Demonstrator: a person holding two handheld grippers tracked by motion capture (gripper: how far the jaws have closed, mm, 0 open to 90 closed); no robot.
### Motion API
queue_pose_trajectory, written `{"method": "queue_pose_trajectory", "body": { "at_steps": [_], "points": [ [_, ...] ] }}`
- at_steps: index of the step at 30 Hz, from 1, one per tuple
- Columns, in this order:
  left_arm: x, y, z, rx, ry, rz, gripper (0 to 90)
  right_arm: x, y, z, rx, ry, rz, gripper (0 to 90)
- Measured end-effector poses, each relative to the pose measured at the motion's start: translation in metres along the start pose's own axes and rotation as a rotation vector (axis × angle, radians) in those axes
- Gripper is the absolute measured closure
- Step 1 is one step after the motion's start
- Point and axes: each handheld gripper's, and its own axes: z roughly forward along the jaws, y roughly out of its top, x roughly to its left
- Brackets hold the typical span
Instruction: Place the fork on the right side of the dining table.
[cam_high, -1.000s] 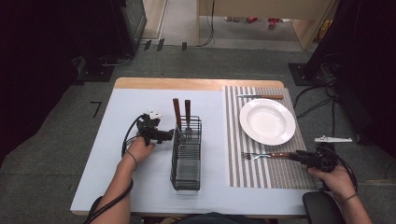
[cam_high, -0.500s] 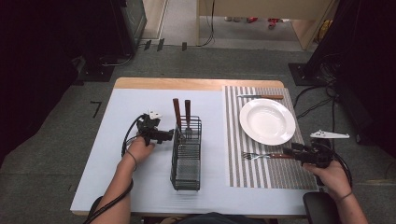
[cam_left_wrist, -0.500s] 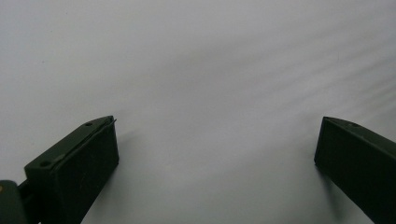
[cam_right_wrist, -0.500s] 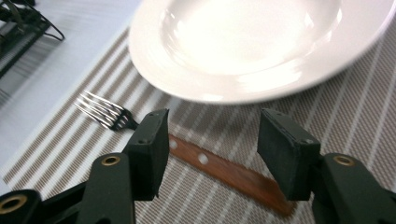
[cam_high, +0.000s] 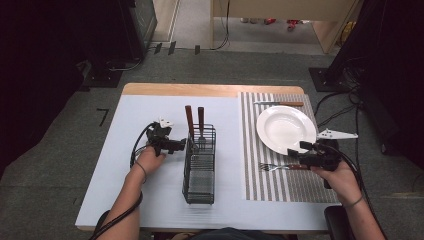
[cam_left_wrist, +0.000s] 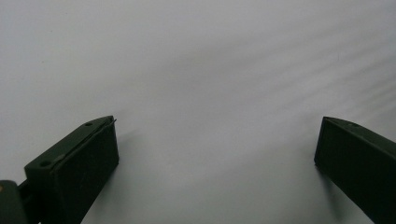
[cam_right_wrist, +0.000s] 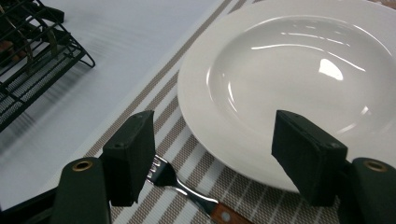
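White plate (cam_high: 285, 128) on the striped mat (cam_high: 280, 175); fork (cam_high: 277, 167) just beside it. Right gripper (cam_high: 296, 149) above the fork, jaws apart; left gripper (cam_high: 181, 145) spread wide beside the wire basket (cam_high: 199, 170).

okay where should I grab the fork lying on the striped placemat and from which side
Probably by the wooden handle of the fork, coming straight down. It lies flat on the placemat just below the plate, tines toward the rack, so close across the handle's narrow width. The right gripper hovers open nearby.
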Motion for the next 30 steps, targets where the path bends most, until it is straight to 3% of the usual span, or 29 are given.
{"method": "queue_pose_trajectory", "body": {
  "at_steps": [13, 30],
  "points": [
    [0.000, 0.000, 0.000, 0.000, 0.000, -0.001, 0.0, 0.034, 0.022, 0.039, -0.001, 0.014, -0.088, 25.8],
    [0.000, 0.000, 0.000, 0.000, 0.000, 0.000, 0.0, 0.074, 0.028, 0.090, 0.037, 0.049, -0.156, 23.8]
  ]
}}
